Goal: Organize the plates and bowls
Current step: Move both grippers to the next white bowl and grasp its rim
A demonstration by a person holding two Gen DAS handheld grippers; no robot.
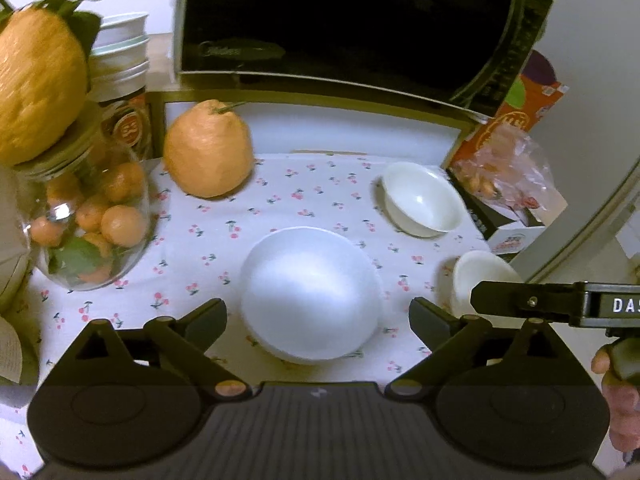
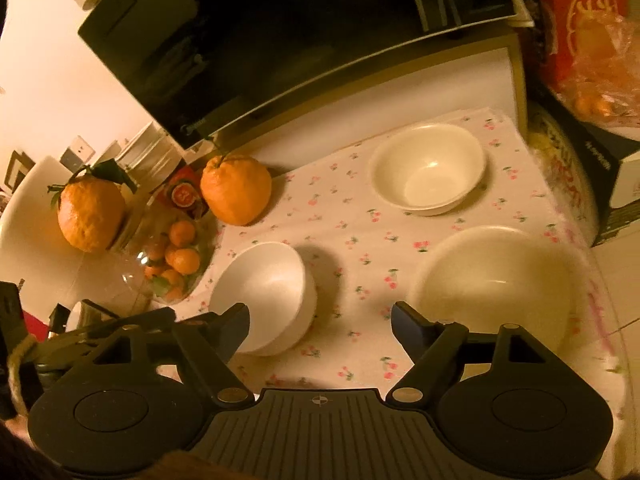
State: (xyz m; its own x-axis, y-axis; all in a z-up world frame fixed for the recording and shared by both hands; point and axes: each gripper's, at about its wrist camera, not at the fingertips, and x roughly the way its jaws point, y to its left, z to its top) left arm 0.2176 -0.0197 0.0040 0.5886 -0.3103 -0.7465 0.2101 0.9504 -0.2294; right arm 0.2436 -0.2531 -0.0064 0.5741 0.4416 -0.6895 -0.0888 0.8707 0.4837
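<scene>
**Operator:** Both tongs are nearest the lens. What is their state?

**Technician:** Left tongs (image 1: 318, 314) are spread wide and hold nothing; the near bowl (image 1: 311, 294) sits between the fingers without contact. Right tongs (image 2: 320, 326) are also wide open and empty, over bare cloth (image 2: 352, 240) between the near bowl (image 2: 268, 296) and the right bowl (image 2: 492, 280).

**Operator:** Where are the remaining items?

**Technician:** A third bowl (image 2: 428, 168) stands toward the far right corner of the tabletop, well apart from the others.

**Operator:** How should the grip be made?

**Technician:** Judged from this position: lower one finger inside the rim and one outside, close on the wall, then lift straight before nesting. Gripping the full width risks slipping.

**Operator:** Clearances?

**Technician:** The right bowl lies close to the right tabletop edge; draw it inward, not outward. The jar (image 2: 172, 256) and big orange (image 2: 236, 190) crowd the left side, boxes (image 2: 616, 184) the right, and the microwave (image 2: 280, 40) overhangs the far edge. Open room is the middle cloth.
</scene>
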